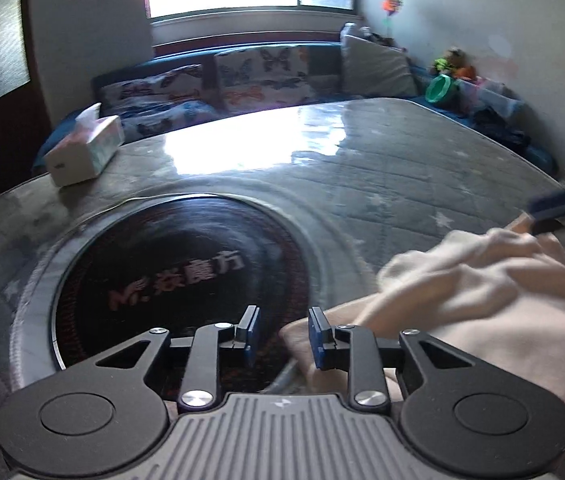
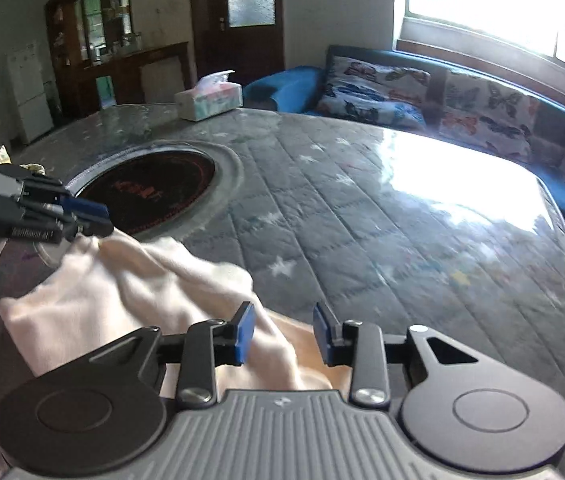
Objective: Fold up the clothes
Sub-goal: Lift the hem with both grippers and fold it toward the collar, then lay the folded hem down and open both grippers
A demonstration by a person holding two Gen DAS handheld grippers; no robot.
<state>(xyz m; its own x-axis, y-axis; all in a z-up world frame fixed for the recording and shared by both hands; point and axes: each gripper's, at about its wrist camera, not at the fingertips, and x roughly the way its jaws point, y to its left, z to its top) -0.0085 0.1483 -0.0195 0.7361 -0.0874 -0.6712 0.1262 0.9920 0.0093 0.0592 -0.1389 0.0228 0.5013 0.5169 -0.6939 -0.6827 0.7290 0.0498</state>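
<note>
The cream garment [image 1: 482, 280] lies rumpled on the near edge of the counter [image 1: 362, 152], just right of the black round plate [image 1: 142, 240] sunk into the top. The cloth's long axis runs across from one tool to the other. The left tool [image 1: 284, 336] stands released and grips nothing. The hem begins at its right finger and spreads away rightward, so any bite there lies to that side, not ahead. The right tool [image 2: 284, 332] is also released, though cloth runs through its gap, and it sits nearer the bulk of the fabric. I'd judge the garment is not yet lying as a neat fold. The plate bears reddish lettering that starts "Mr." and runs on in Chinese characters, the last two seemingly "魔方". The small white print on the left tool's side is too blurred to read, and I can read nothing on the tissue box [image 1: 82, 148].
</note>
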